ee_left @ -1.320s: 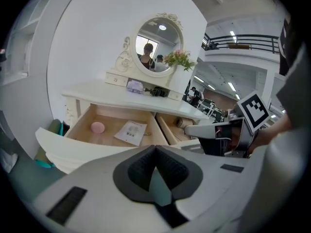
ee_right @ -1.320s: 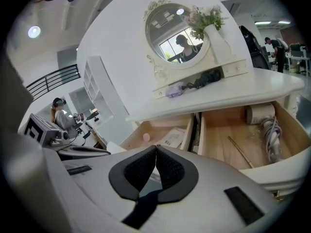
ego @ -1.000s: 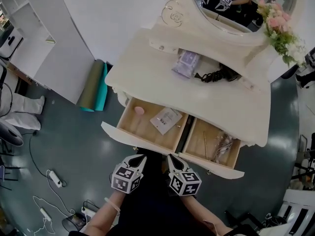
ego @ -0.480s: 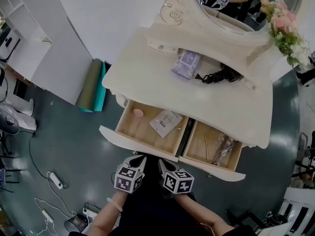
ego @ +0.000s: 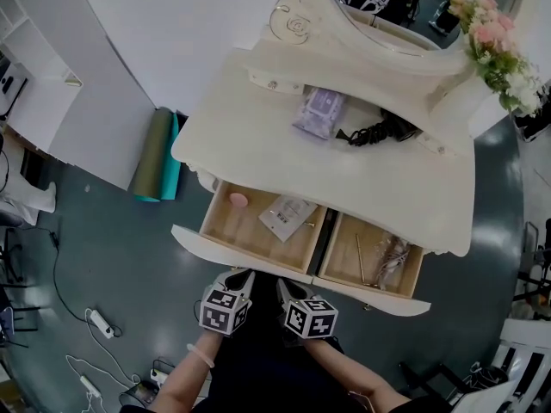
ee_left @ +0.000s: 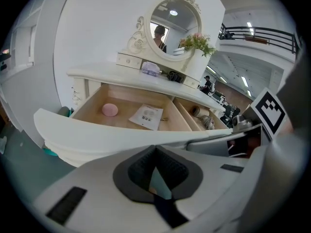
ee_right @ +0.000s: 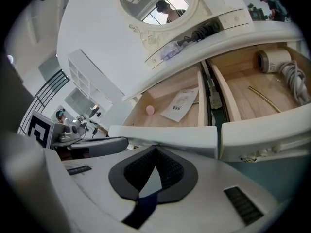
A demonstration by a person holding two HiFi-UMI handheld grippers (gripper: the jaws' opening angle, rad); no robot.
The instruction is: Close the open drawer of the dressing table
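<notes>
Off the left end of the dressing table (ego: 284,157), on the floor, I see a rolled green mat (ego: 159,155). The table's left drawer (ego: 231,249) stands pulled well out of its front. A small pink round thing (ego: 238,200) sits in the drawer's back left corner, and a white paper packet (ego: 287,216) lies flat near its right wall. My left gripper (ego: 244,274) hangs just in front of that drawer's curved front panel. Its tongs are pressed together at the tips with nothing between them, and I cannot tell whether the tips touch the panel. My right gripper (ego: 283,285) is just beside it, in front of the table near where the two drawer fronts meet. Its tongs are likewise pressed together and empty. The table's right drawer (ego: 383,298) is out too, by about as much. It holds a tangle of pale cable (ego: 392,252) and a thin stick (ego: 359,258), and the right gripper view also shows a roll (ee_right: 272,59) at its back. On the tabletop a lilac packet (ego: 320,112) lies toward the back, with a black corded appliance (ego: 379,131) to its right. A bunch of pink and white flowers (ego: 495,46) stands at the table's far right corner, beside the oval mirror (ego: 413,15).
</notes>
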